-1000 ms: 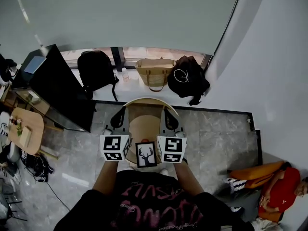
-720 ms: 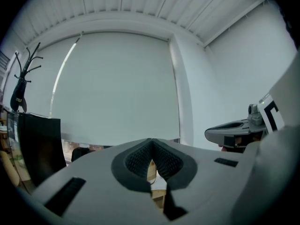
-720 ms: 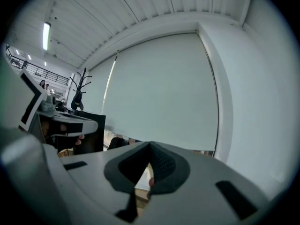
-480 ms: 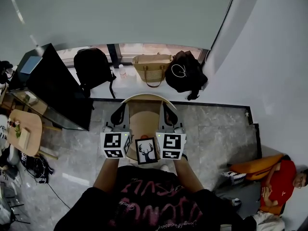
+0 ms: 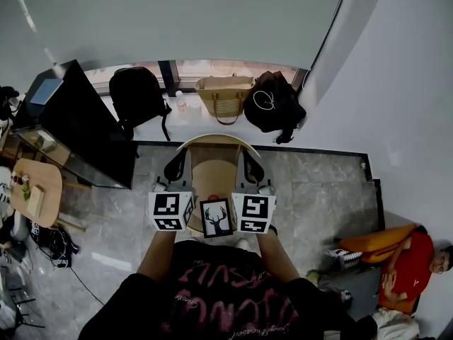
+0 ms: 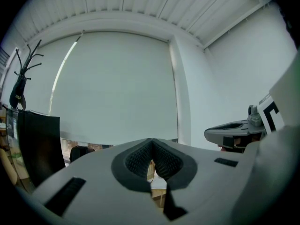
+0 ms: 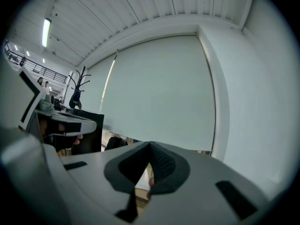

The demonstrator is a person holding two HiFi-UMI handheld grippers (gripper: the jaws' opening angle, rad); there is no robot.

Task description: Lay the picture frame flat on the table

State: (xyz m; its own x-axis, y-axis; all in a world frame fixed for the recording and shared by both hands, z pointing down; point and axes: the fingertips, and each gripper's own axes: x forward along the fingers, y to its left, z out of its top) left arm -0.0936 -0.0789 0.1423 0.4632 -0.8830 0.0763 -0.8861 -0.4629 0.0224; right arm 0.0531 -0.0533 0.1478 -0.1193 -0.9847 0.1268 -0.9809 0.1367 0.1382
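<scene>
Left gripper [image 6: 151, 143]: is pointing out level toward the drawn window blind [image 6: 117, 83], its jaws pressing together at the tips and gripping nothing.
Right gripper [image 7: 150, 146]: is pointing the same way beside it, its jaws likewise meeting at the tips and carrying nothing.
Picture frame [image 5: 216, 218]: is sitting at the near edge of the round wooden table [image 5: 212, 172], between the two marker cubes, its deer print facing the head camera; flat or leaning, I cannot tell.
</scene>
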